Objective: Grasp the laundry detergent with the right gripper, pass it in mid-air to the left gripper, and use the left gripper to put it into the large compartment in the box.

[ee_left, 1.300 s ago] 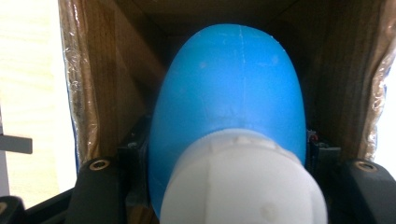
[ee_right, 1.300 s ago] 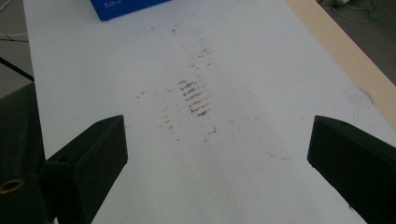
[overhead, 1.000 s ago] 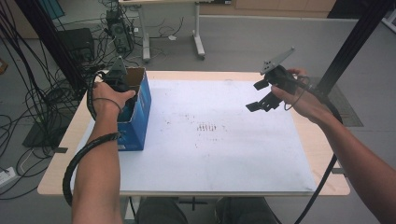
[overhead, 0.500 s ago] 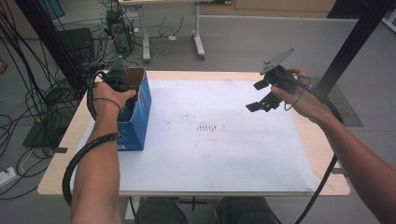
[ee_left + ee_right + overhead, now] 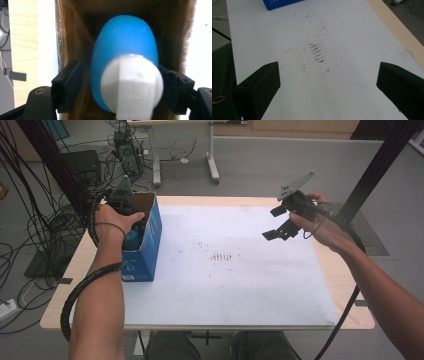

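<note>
A blue carton (image 5: 146, 245) with an open top stands at the table's left edge. Inside its brown walls (image 5: 71, 37) stands a blue bottle (image 5: 125, 37) with a white cap (image 5: 132, 82). My left gripper (image 5: 121, 75) reaches down into the carton. Its jaws have just been opening and now stand on either side of the bottle, with a gap at the left pad (image 5: 72, 80). My right gripper (image 5: 274, 223) hangs above the right side of the white sheet, open (image 5: 329, 72) with nothing between its pads.
A white sheet (image 5: 225, 290) with brown smudges (image 5: 318, 52) at its middle covers most of the wooden table (image 5: 345, 270). The carton's corner (image 5: 279, 3) lies far ahead of the right gripper. Cables and a black post (image 5: 385, 160) stand around the table.
</note>
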